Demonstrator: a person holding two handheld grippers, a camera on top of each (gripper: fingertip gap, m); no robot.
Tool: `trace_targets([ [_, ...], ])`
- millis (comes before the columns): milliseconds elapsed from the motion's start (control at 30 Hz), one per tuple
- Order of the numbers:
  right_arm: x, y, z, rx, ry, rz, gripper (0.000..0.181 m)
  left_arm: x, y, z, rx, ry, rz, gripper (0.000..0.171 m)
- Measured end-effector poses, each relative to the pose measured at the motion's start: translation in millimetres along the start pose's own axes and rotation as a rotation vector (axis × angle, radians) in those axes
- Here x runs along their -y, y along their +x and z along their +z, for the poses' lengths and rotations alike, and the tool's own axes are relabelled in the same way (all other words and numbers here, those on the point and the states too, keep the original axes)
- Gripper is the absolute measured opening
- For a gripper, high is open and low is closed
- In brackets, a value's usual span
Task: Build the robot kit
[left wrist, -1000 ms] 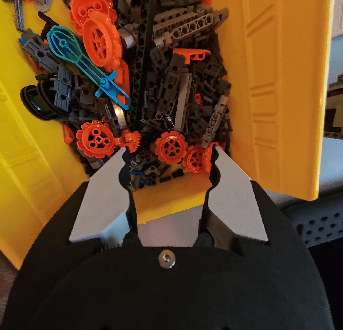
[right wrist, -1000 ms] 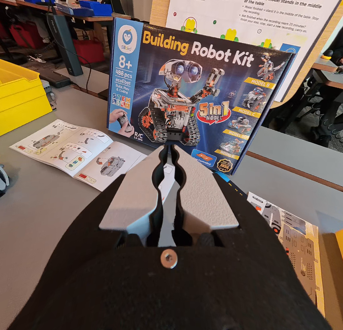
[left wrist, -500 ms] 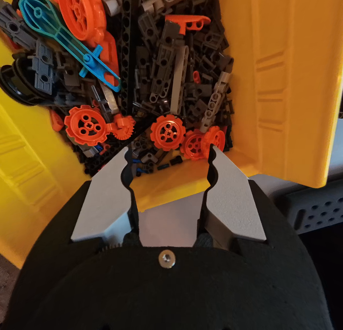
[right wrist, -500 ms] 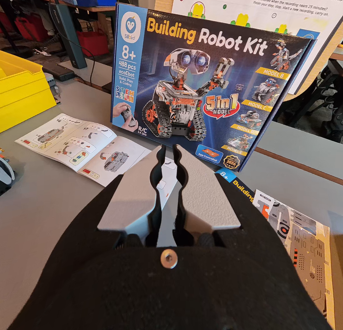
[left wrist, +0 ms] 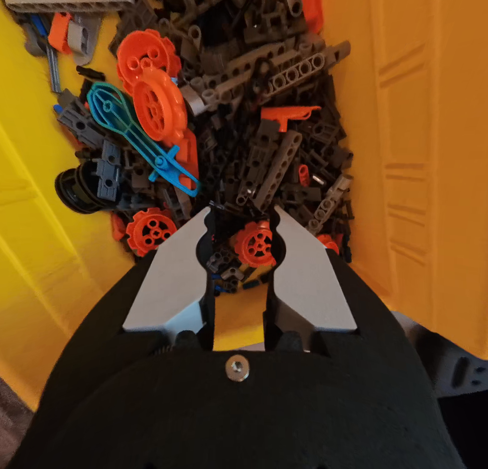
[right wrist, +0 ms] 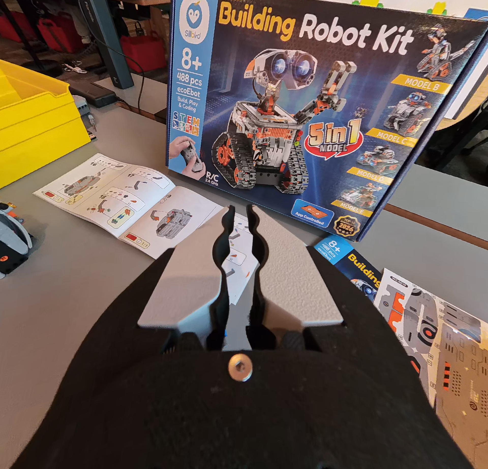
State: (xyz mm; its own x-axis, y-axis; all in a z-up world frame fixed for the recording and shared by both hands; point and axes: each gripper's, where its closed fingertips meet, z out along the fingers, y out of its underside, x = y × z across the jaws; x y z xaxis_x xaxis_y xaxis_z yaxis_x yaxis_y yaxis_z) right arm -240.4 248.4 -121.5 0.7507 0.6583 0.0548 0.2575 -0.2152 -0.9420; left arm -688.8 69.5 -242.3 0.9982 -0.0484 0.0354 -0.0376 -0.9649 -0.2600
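Left wrist view: left tool [left wrist: 242, 210] gapes, perhaps touching orange wheel [left wrist: 254, 247].

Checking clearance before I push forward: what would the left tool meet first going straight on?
Probably the small orange toothed plastic wheel framed between the open left tool, lying among grey pieces in the yellow plastic bin; depth is unclear.

left gripper [left wrist: 242, 210] jaws apart | orange gear [left wrist: 254, 245] between them, in yellow bin [left wrist: 404, 139]
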Motion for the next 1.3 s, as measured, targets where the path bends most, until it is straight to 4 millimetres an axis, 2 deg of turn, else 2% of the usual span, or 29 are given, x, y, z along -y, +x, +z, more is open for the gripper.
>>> trace_targets([
  [133, -4.1, -2.2, 2.7, 0.008, -0.016, -0.015, 0.011, 21.3, -7.0, 3.9, 0.004, 0.016, -0.007, 0.047],
  [200, -5.9, -2.6, 3.9, 0.012, -0.023, -0.020, 0.012, 30.4, -8.6, -3.2, -0.004, 0.056, -0.004, 0.044],
  [267, -7.1, -3.3, 5.0, 0.019, -0.030, -0.022, 0.013, 28.5, -9.1, -13.5, -0.025, 0.058, -0.012, 0.050],
  [300, -7.7, -3.6, 5.5, 0.020, -0.033, -0.021, 0.013, 21.4, -10.6, -18.0, -0.026, 0.031, -0.012, 0.054],
  [367, -8.2, -5.2, 6.4, 0.026, -0.039, -0.021, 0.015, -6.5, -16.7, -23.5, -0.006, -0.093, -0.004, 0.062],
  [433, -8.9, -8.5, 7.4, 0.039, -0.047, -0.029, 0.016, -32.0, -25.6, -25.9, 0.038, -0.201, 0.021, 0.062],
  [567, -11.0, -13.2, 9.6, 0.049, -0.066, -0.069, 0.019, -71.3, -46.2, -18.9, 0.147, -0.393, 0.098, 0.063],
  [600, -11.9, -13.4, 10.2, 0.046, -0.070, -0.076, 0.019, -78.9, -45.2, -14.5, 0.135, -0.434, 0.124, 0.066],
  [667, -13.7, -14.7, 11.7, 0.052, -0.076, -0.079, 0.019, -69.1, -45.3, -10.6, 0.125, -0.387, 0.139, 0.071],
  [767, -18.0, -16.0, 14.6, 0.063, -0.089, -0.077, 0.020, -63.6, -41.2, -6.7, 0.057, -0.391, 0.111, 0.064],
  [800, -19.5, -15.9, 15.4, 0.064, -0.095, -0.077, 0.020, -57.9, -34.9, -4.5, 0.005, -0.362, 0.099, 0.049],
  [833, -20.4, -15.6, 16.0, 0.064, -0.099, -0.076, 0.020, -50.7, -28.2, -2.4, -0.049, -0.324, 0.085, 0.026],
  [867, -20.9, -15.6, 16.2, 0.064, -0.101, -0.077, 0.020, -42.5, -26.4, -0.5, -0.073, -0.284, 0.063, 0.018],
  [1033, -20.7, -16.6, 16.2, 0.067, -0.099, -0.082, 0.020, -10.0, -20.9, 5.3, -0.167, -0.145, -0.015, 0.015],
  [1167, -22.0, -16.4, 16.7, 0.069, -0.102, -0.083, 0.021, 14.4, -17.7, -5.8, -0.204, 0.012, -0.034, 0.016],
  [1233, -22.9, -17.1, 17.6, 0.077, -0.103, -0.073, 0.021, 12.2, -16.6, -13.5, -0.213, 0.013, -0.041, 0.038],
  [1300, -23.6, -18.5, 18.1, 0.085, -0.105, -0.069, 0.021, -4.1, -22.7, -18.7, -0.170, -0.058, -0.044, 0.050],
])
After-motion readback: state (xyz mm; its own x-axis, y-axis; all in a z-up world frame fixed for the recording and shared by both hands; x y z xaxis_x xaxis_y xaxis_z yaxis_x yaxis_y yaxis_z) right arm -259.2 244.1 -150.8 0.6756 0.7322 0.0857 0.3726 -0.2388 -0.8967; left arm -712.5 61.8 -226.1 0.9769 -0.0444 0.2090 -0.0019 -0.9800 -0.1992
